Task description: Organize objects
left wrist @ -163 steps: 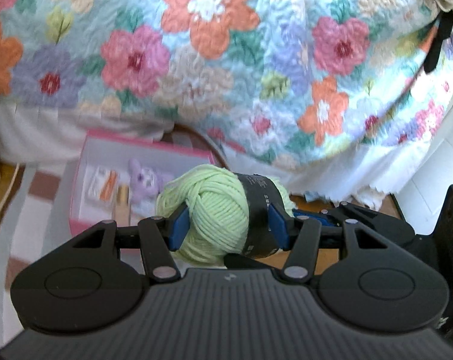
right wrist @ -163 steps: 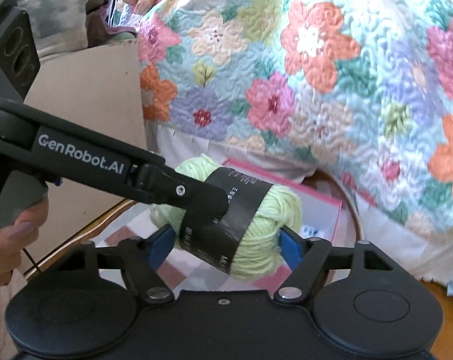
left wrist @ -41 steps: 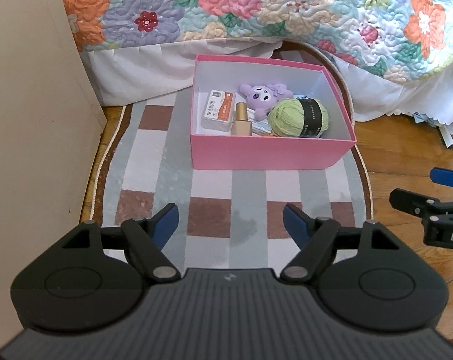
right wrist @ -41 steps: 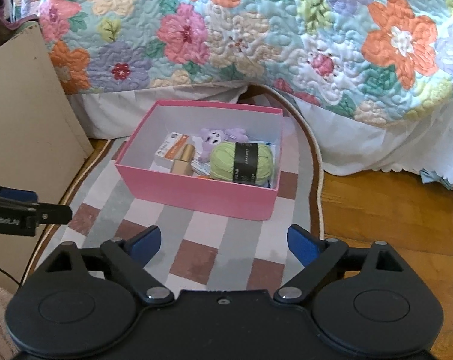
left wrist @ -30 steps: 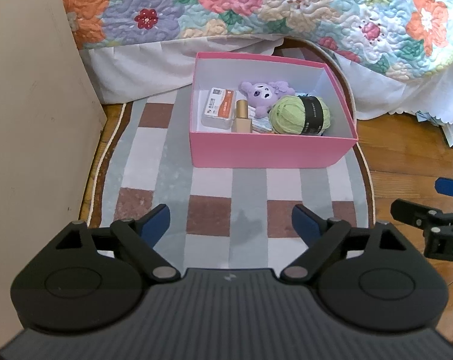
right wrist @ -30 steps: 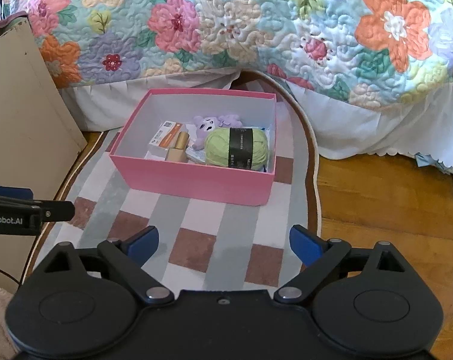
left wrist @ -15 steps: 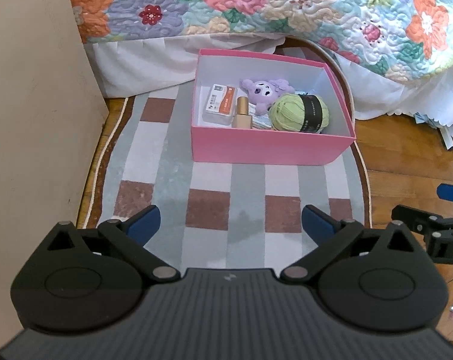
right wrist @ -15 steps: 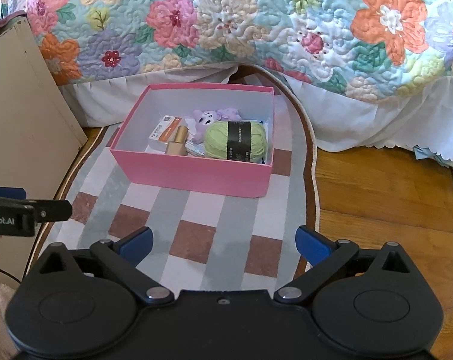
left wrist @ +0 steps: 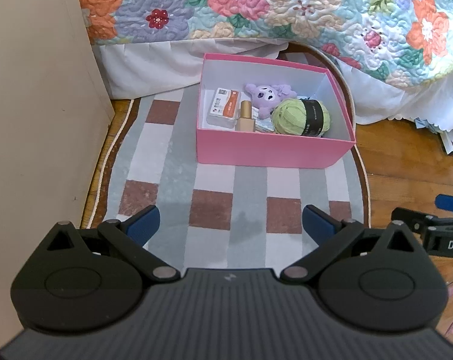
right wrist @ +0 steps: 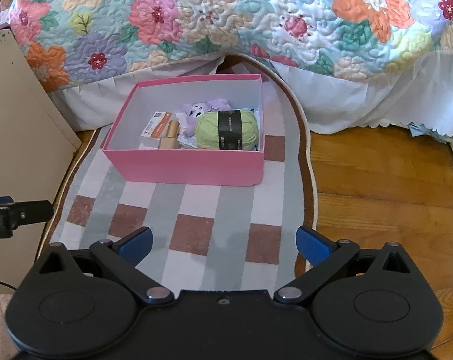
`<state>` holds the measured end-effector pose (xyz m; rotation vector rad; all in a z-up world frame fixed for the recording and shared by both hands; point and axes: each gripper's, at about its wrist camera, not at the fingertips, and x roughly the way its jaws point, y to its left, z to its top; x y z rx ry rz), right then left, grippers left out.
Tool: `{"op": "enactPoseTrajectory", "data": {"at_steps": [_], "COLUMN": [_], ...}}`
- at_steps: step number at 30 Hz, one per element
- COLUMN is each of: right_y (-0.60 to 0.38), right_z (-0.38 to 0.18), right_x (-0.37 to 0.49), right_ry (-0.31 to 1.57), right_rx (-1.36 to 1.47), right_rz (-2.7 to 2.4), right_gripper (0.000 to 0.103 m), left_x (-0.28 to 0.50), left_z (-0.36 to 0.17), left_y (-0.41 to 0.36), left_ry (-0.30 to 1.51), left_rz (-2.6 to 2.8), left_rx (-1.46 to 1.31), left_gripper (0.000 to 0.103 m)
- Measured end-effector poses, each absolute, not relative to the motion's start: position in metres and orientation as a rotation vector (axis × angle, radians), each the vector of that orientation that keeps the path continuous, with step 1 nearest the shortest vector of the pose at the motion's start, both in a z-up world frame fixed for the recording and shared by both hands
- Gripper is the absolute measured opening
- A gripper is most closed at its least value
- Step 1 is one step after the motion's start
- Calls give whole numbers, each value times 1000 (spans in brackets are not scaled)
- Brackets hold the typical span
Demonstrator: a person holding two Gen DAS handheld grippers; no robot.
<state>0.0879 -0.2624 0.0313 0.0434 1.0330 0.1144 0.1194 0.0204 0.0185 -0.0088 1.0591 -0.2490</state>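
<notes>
A pink box (left wrist: 274,153) stands on a checked rug (left wrist: 163,147) by the bed; it also shows in the right wrist view (right wrist: 193,166). Inside lie a green yarn ball with a black band (left wrist: 301,117) (right wrist: 226,130), a purple plush toy (left wrist: 266,95) (right wrist: 196,109), a white and orange carton (left wrist: 223,106) (right wrist: 156,124) and a gold-capped bottle (left wrist: 245,115) (right wrist: 171,135). My left gripper (left wrist: 230,225) is open and empty, held back over the rug's near end. My right gripper (right wrist: 225,244) is open and empty, also back from the box.
A flowered quilt (left wrist: 286,6) hangs over the bed behind the box. A tall beige board (left wrist: 37,120) stands at the left. Wooden floor (right wrist: 391,180) lies to the right, with papers (left wrist: 448,138) at the bed's foot.
The green yarn ball, held by both grippers 5.4 s ago, now lies in the pink box. Both grippers have opened wider and drawn back from the box.
</notes>
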Motion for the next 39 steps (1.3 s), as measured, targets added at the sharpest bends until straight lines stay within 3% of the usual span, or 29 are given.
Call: {"op": "enactPoseTrajectory", "data": {"at_steps": [39], "right_y": [-264], "right_z": [39], "right_x": [81], "right_ry": [1016], "right_rx": [30], "right_rz": [95], "right_gripper": [103], "left_x": [117], "left_z": [6], "left_y": [15], "left_ry": [1143], "left_rz": [-203], "left_rx": [86], "left_gripper": [103]}}
